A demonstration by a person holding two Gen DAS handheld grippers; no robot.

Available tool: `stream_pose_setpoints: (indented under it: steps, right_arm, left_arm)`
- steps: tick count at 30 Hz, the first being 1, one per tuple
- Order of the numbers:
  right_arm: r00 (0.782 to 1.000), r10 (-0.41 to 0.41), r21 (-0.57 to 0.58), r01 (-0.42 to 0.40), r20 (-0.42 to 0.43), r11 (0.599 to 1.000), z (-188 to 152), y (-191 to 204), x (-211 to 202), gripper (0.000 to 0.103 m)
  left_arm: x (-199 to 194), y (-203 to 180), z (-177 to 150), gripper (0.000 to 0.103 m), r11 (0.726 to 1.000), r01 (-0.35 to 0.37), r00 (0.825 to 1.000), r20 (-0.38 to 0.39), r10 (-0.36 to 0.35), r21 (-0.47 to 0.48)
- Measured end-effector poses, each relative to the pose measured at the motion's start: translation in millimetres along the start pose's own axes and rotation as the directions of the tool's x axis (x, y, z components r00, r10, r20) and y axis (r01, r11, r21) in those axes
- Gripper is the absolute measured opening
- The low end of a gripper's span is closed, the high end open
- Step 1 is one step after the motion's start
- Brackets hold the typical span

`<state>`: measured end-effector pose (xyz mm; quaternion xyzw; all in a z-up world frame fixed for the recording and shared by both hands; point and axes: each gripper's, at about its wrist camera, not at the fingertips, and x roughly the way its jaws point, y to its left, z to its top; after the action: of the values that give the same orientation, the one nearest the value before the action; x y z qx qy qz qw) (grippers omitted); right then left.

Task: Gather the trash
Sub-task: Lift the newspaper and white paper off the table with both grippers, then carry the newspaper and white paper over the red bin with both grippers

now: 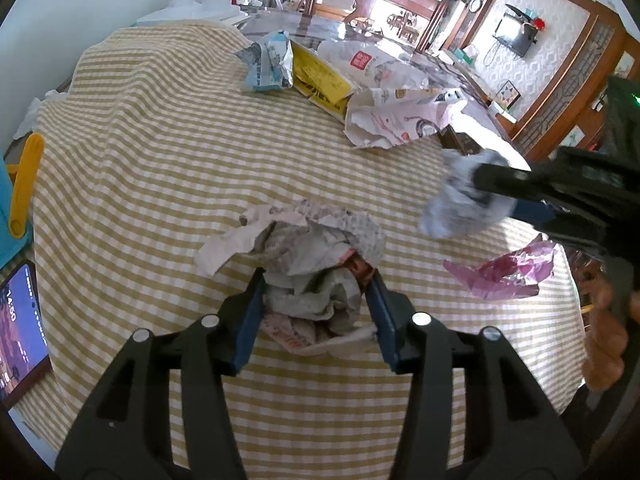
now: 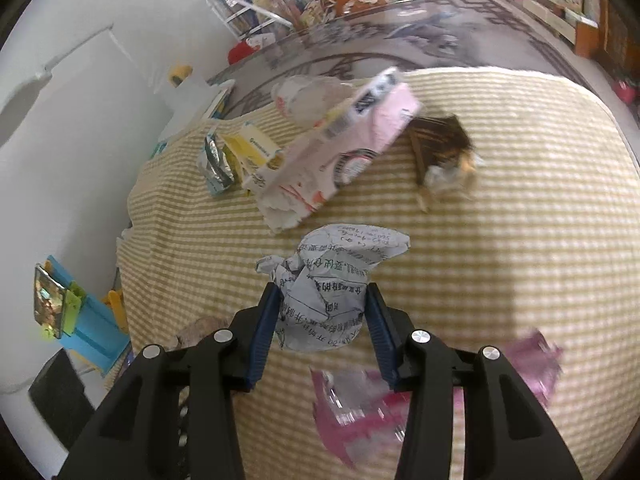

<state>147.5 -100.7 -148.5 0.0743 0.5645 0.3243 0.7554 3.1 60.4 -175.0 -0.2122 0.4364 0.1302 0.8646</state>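
**Both grippers loaded**

Your left gripper [image 1: 316, 284] is clamped on a crumpled paper wad [image 1: 304, 256] sitting on the checked tablecloth [image 1: 140, 152]. Your right gripper [image 2: 320, 312] pinches a printed paper ball [image 2: 332, 280], apparently lifted off the cloth; blur makes that uncertain. Pink wrapper [image 1: 504, 268] lies near, pink carton [image 2: 348, 144] further back.

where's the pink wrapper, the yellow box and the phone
pink wrapper [image 1: 502, 272], left wrist view, middle of the crinkled plastic
yellow box [image 1: 320, 76], left wrist view, its top face
phone [image 1: 20, 332], left wrist view, lit screen
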Motion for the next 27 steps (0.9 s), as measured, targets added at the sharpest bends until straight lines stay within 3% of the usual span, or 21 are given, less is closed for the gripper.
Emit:
stream_pose_setpoints:
  steps: [9, 18, 27]
  right_arm:
    - [0.998, 0.036, 0.019, -0.037, 0.048, 0.999, -30, -7, -39, 0.043]
    - [0.988, -0.065, 0.022, 0.062, 0.139, 0.998, -52, -31, -79, 0.043]
    - [0.973, -0.08, 0.114, 0.057, 0.215, 0.992, -57, -67, -114, 0.043]
  left_arm:
    - [-5, -10, -3, 0.046, 1.0, 0.008, 1.0, -0.001, -0.008, 0.029]
    - [-18, -31, -6, 0.044, 0.996, 0.036, 0.999, 0.022, -0.038, 0.085]
    - [-33, -53, -3, 0.044, 0.989, 0.047, 0.997, 0.048, -0.054, 0.144]
